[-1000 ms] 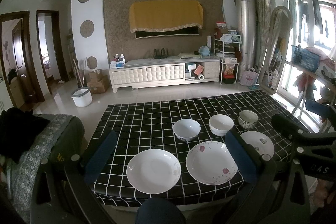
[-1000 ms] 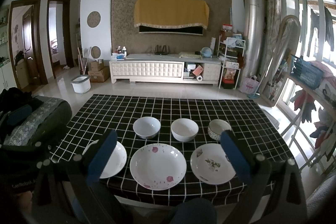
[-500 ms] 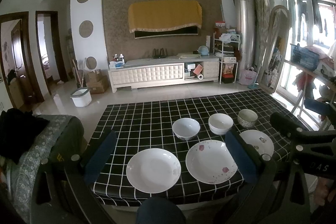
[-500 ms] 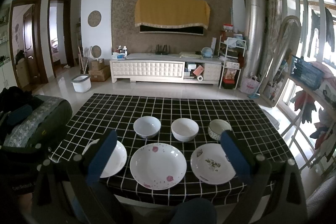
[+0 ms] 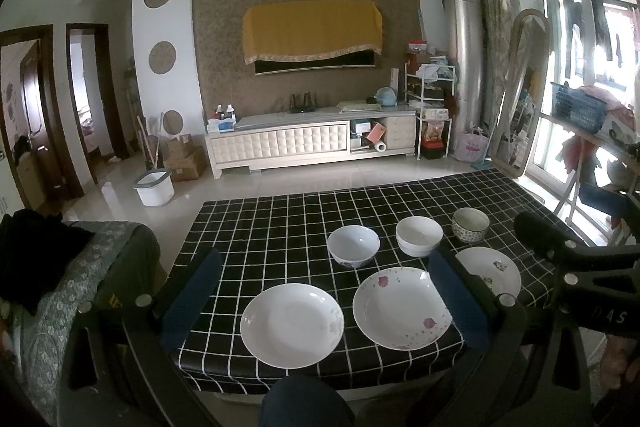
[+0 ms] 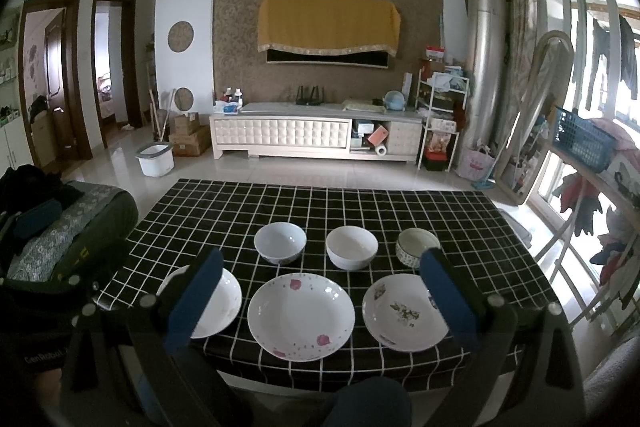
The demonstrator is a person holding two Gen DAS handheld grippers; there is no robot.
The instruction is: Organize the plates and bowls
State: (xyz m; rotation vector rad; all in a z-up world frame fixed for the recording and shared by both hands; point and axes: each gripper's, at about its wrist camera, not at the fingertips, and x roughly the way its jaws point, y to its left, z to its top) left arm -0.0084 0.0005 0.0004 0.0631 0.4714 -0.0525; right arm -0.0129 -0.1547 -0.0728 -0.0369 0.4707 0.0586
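White plate (image 6: 224, 301) half behind finger (image 6: 192, 297)

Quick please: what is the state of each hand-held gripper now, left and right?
Left hand-held gripper: open, holding nothing.
Right hand-held gripper: open, holding nothing.

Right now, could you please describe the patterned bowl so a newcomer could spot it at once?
On the black checked table, three bowls form the far row behind three plates. The patterned bowl is rightmost; unlike its two plain white neighbours, its outer wall carries a dark speckled print.
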